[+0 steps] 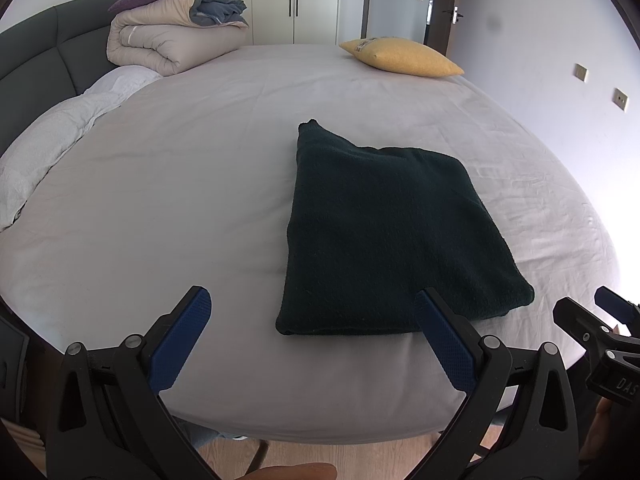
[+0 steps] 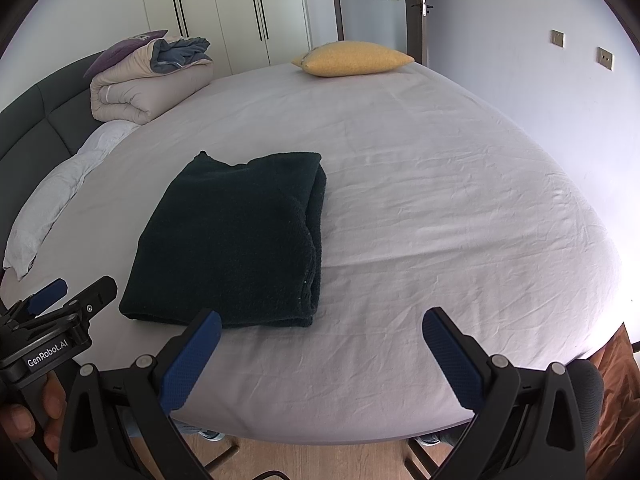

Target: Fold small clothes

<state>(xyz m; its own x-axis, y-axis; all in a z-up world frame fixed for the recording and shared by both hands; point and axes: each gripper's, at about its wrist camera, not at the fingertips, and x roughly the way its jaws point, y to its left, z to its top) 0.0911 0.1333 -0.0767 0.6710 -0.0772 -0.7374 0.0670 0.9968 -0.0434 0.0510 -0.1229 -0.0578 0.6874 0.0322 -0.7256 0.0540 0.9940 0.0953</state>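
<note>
A dark green, fuzzy knitted garment folded into a thick rectangle point(image 1: 384, 232) point(image 2: 236, 240) is lying flat on the pale grey bedsheet point(image 1: 168, 184) point(image 2: 440, 208), near the bed's front edge and touched by neither gripper. Its long axis is running from that front edge away toward the yellow cushion point(image 1: 402, 57) point(image 2: 352, 58) at the far side of the bed. One small corner is poking out at the far end, on the side toward the headboard. In the right wrist view, the stacked layer edges are showing along the garment's long side that faces away from the headboard.

The left gripper point(image 1: 314, 312) point(image 2: 60, 300) is hovering just in front of the garment's near edge, its blue-padded jaws spread wide and holding nothing. The right gripper point(image 2: 322, 328) point(image 1: 600, 308) is hovering beside the garment's near corner, over bare sheet, its jaws likewise spread wide and empty.

Further from the garment, a beige rolled duvet point(image 1: 172, 40) point(image 2: 140, 88) is sitting against the dark grey padded headboard point(image 1: 36, 64) point(image 2: 36, 120), with a blue-grey cloth and a purple pillow on top. A white crumpled pillow point(image 1: 60, 144) point(image 2: 56, 196) is lying along the headboard side. No containers are in view.
</note>
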